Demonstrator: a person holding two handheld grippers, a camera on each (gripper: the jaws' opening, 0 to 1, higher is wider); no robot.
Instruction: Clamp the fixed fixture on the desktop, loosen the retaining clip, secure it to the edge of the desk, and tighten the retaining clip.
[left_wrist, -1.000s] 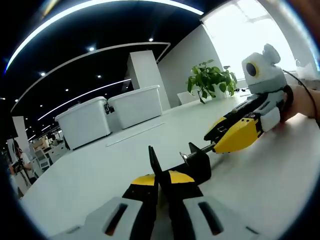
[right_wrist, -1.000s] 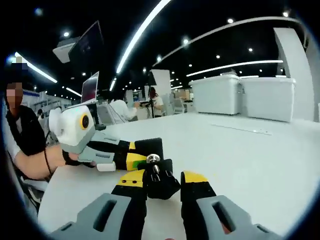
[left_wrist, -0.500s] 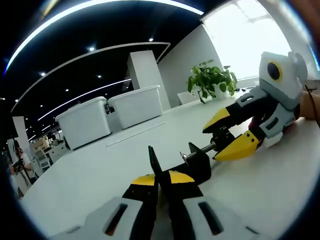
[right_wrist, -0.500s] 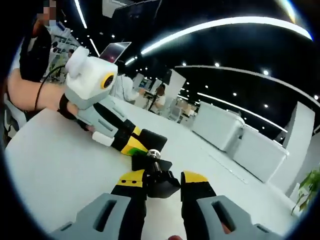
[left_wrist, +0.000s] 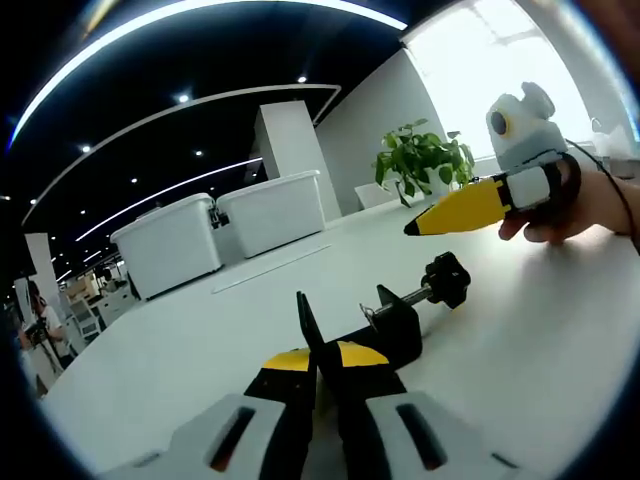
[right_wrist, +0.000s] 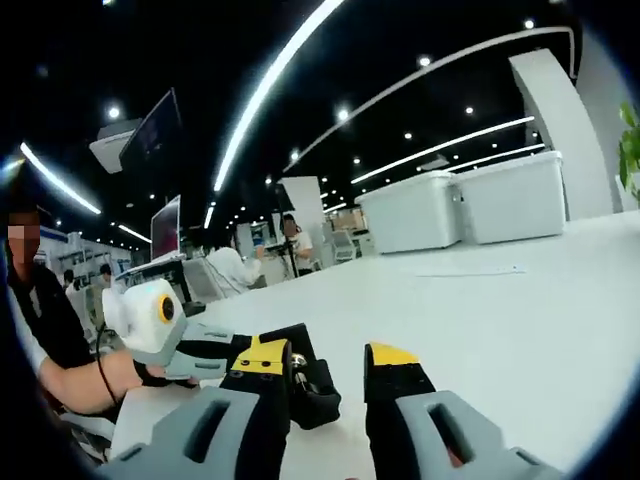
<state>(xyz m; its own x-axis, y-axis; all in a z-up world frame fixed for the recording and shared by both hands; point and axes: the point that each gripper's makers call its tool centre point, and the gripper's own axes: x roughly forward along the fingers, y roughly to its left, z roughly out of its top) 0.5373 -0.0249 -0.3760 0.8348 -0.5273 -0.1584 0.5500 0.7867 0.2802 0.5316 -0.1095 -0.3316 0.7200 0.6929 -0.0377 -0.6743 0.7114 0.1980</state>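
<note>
A black clamp fixture lies on the white desktop, its screw rod ending in a round black knob. My left gripper is shut on the clamp's upright plate at the near end. My right gripper comes in from the right and hovers above and behind the knob, not touching it. In the right gripper view its own yellow-padded jaws stand open with nothing between them. There the clamp shows low down beside the left jaw, and a hand holds the left gripper's white body.
Two white storage bins and a potted plant stand at the far side of the desktop. A person's hand holds the right gripper. People sit at desks with monitors in the background.
My right gripper has let go of the knob, which it gripped half a second ago, and has risen clear of it. The left gripper and the clamp have stayed put.
</note>
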